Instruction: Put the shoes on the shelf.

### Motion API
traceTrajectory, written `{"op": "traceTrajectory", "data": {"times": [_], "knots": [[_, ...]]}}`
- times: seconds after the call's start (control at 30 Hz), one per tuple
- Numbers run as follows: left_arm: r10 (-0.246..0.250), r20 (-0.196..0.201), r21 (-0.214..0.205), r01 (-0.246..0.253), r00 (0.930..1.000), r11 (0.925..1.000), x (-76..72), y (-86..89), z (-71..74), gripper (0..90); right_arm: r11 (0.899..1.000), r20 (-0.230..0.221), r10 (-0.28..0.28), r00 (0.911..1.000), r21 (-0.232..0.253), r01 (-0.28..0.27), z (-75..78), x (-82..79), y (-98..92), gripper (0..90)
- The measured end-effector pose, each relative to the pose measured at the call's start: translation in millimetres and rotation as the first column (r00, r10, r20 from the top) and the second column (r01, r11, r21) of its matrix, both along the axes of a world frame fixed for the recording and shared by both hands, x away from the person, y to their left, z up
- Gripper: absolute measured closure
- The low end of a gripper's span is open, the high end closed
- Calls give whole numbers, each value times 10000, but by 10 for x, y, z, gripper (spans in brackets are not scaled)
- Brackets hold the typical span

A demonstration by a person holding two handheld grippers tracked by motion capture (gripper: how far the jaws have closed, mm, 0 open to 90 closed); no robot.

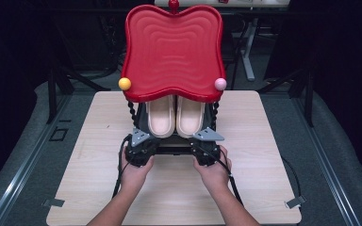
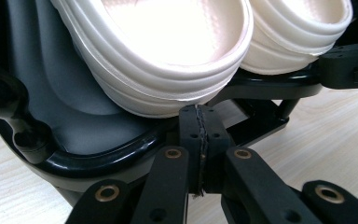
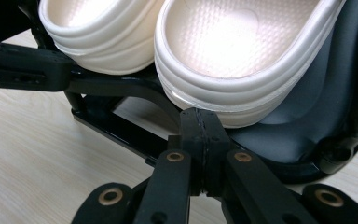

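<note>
A pair of cream slippers (image 1: 175, 116) lies side by side on the black lower shelf (image 1: 174, 147) of a small rack. The rack's red wavy tray (image 1: 172, 52) covers their far ends. My left gripper (image 1: 143, 140) is at the shelf's front left and my right gripper (image 1: 205, 139) at its front right, each in a hand. In the left gripper view the gripper (image 2: 199, 115) is shut, its pads pressed together just below the near slipper (image 2: 168, 56) and at the shelf rim (image 2: 98, 158). In the right gripper view the gripper (image 3: 200, 117) is shut the same way under its slipper (image 3: 242, 56).
The rack stands on a light wooden table (image 1: 264, 155). A yellow ball (image 1: 124, 84) and a pink ball (image 1: 220, 84) cap the red tray's front corners, and twisted black posts (image 1: 132, 113) carry it. Dark stands and a desk leg (image 1: 249, 52) rise behind the table.
</note>
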State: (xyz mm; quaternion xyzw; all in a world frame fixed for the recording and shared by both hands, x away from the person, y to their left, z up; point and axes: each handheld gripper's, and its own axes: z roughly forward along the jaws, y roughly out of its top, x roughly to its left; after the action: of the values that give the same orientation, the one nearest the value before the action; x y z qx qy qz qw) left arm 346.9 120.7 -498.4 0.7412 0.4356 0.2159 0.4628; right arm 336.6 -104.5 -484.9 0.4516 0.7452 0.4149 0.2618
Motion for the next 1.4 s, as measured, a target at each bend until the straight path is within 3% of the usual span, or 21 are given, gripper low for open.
{"op": "traceTrajectory", "data": {"times": [0.37, 0.5, 0.8, 1.03, 1.27, 1.4], "knots": [[-10, -215, 41, 11, 9998, 10000, 78, -23, -3, 895, 9998, -126, -152, 9998, 115, 154, -39, 84, 35, 900], [-17, -6, 123, 17, 10000, 9999, 26, -3, -21, 841, 9999, -83, -65, 9999, 126, 66, -44, 64, 25, 859], [197, 507, -270, -184, 9985, 9995, -75, 143, 102, 752, 9989, 428, -77, 9991, 474, 57, 74, -75, -118, 789], [568, 812, -349, -541, 9951, 9979, -46, 184, 228, 649, 9940, 923, -330, 9952, 1073, 230, 243, -66, -212, 675], [617, 987, -449, -574, 9932, 9973, 24, 159, 319, 567, 9899, 865, -611, 9944, 1328, 493, 273, 28, -219, 634], [881, 786, -493, -844, 9930, 9952, 111, 145, 274, 537, 9877, 747, -675, 9949, 1457, 561, 246, 83, -203, 616]]}}
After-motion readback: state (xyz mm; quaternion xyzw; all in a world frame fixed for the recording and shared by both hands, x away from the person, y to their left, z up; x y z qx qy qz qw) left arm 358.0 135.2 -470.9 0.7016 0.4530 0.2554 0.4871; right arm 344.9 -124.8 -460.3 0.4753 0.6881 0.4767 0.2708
